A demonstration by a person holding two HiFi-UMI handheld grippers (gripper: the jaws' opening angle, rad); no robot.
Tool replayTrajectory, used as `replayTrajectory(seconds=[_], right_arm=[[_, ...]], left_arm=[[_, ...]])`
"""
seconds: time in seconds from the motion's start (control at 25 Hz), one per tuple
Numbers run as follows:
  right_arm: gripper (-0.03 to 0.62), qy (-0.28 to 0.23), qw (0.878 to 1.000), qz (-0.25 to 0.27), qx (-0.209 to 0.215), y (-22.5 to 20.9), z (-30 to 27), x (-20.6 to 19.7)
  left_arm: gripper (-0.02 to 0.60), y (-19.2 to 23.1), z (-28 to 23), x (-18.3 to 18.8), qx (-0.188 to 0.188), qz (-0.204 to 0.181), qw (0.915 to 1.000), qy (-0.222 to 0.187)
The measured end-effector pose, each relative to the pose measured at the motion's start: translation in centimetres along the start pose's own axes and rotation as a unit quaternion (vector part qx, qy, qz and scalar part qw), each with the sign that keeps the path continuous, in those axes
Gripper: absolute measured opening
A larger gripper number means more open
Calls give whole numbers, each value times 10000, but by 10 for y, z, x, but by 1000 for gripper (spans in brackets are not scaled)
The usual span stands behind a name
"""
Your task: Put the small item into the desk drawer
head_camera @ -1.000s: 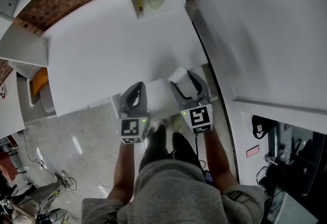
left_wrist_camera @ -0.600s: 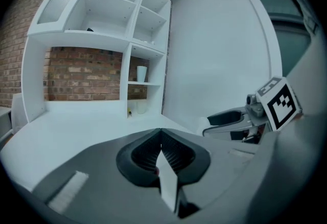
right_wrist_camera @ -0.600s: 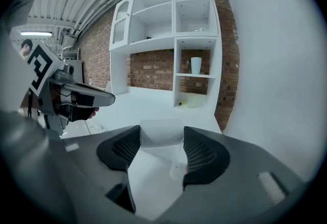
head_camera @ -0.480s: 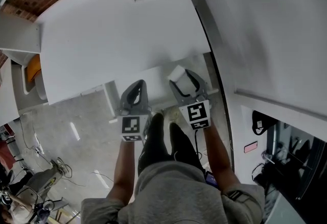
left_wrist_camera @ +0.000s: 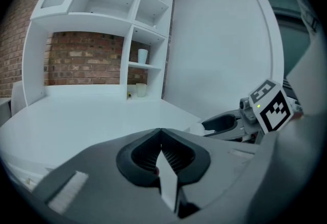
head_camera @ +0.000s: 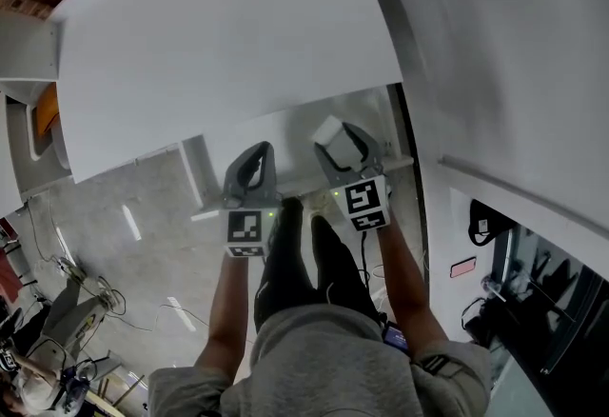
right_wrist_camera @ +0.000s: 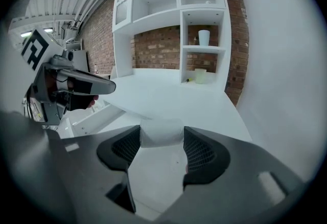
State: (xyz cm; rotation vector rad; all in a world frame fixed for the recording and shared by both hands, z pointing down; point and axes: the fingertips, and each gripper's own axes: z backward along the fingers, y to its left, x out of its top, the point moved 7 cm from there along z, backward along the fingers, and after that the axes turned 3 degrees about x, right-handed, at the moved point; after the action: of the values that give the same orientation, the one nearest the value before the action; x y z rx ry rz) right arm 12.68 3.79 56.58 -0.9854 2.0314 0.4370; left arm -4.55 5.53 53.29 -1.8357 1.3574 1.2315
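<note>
Right gripper (head_camera: pixel 336 138) lower, small item (right_wrist_camera: pixel 161 133) in jaws

Left tool (head_camera: pixel 258 151) closed (empty), right tool (head_camera: pixel 336 136) gripping, both angled down.

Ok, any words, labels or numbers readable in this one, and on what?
No readable text anywhere.
The cube on the left gripper and the cube on the right gripper: black-and-white square patterns only, no words.
The pink tag at the right edge: too small to read.
</note>
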Motion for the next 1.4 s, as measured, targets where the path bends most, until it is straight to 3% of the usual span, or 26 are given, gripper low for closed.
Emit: replayTrajectory(seconds=[0.24, 0.64, 1.04, 1.4], right_arm=[[270, 262, 9996, -24, 71, -4, -21, -15], [270, 816, 9962, -62, 298, -10, -59, -31], [270, 1625, 9854, -123, 491, -20, -104, -57], [270, 2017, 9776, -150, 589, -26, -135, -70]], left_arm=[[12, 8, -14, -23, -18, 42, 9999, 120], [12, 16, -26, -30, -25, 91, 9995, 316], [12, 20, -39, -32, -109, 132, 9990, 417], [12, 30, -50, -34, -102, 213, 9981, 562]])
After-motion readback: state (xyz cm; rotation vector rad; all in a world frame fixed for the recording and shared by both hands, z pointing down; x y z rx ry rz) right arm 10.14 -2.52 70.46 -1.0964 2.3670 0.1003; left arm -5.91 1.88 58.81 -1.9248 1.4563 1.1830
